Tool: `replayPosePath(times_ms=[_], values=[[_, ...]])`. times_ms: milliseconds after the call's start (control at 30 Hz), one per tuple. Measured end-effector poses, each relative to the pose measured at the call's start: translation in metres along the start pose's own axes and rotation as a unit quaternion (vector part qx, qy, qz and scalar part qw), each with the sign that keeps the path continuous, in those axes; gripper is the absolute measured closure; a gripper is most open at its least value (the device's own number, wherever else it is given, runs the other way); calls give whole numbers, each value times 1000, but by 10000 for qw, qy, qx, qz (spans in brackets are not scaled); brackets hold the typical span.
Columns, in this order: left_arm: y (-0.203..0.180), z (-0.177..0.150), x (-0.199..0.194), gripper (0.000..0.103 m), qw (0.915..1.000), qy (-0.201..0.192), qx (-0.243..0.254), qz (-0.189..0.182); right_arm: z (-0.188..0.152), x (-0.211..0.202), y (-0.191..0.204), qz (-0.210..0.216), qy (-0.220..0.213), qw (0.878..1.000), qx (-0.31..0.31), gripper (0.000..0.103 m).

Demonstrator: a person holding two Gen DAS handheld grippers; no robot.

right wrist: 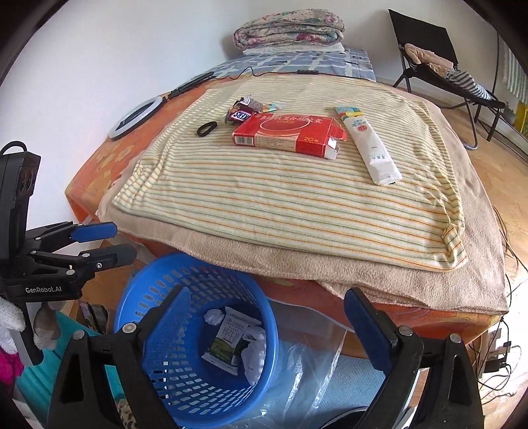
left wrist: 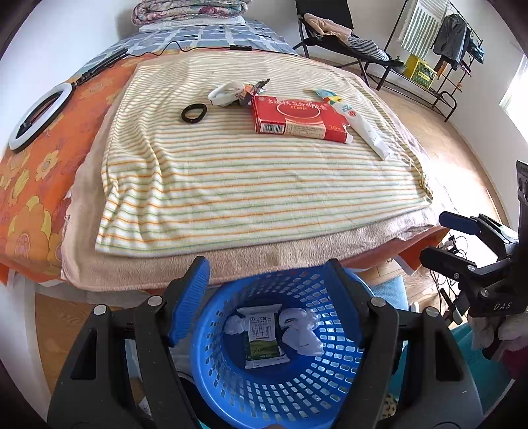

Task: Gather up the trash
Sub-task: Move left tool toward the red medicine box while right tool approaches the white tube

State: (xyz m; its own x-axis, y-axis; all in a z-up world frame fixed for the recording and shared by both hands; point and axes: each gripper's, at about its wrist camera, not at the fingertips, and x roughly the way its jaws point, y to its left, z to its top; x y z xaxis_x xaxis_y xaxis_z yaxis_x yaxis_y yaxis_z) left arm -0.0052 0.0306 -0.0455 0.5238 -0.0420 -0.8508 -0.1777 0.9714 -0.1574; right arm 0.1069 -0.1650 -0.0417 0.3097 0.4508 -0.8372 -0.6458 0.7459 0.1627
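Observation:
A blue mesh basket (left wrist: 297,392) stands on the floor at the bed's near edge. It holds a milk pouch (left wrist: 262,333) and crumpled white paper (left wrist: 302,335). My left gripper (left wrist: 267,297) hangs open and empty over the basket. My right gripper (right wrist: 267,318) is also open and empty, above the basket (right wrist: 171,373) and slightly right of it. On the striped towel (left wrist: 247,184) lie a red box (left wrist: 297,118), a white tube sachet (left wrist: 363,127), a snack wrapper (right wrist: 242,114) and a black hair tie (left wrist: 193,113). Each gripper shows at the edge of the other's view.
A ring light (left wrist: 39,115) and a cable lie on the orange sheet at the left. A folded quilt (right wrist: 290,29) sits at the bed's far end. A folding chair (left wrist: 330,33) and a clothes rack (left wrist: 439,43) stand at the back right. A clear plastic bag (right wrist: 307,363) lies beside the basket.

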Motion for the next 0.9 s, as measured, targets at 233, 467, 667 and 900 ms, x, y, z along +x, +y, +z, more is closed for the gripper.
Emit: replayPosePath(times_ms=[233, 467, 667, 900], values=[[19, 46, -3, 29, 9996, -255, -47, 141, 32, -2, -20, -246, -272, 9993, -94, 8], [41, 96, 7, 29, 9988, -402, -256, 93, 72, 8, -53, -472, -312, 9983, 123, 8], [52, 131, 23, 29, 9979, -482, -424, -13, 99, 26, -80, -461, -215, 9983, 298, 8], [42, 163, 42, 29, 9981, -464, -330, -238, 115, 57, -100, -452, 71, 9982, 375, 14]])
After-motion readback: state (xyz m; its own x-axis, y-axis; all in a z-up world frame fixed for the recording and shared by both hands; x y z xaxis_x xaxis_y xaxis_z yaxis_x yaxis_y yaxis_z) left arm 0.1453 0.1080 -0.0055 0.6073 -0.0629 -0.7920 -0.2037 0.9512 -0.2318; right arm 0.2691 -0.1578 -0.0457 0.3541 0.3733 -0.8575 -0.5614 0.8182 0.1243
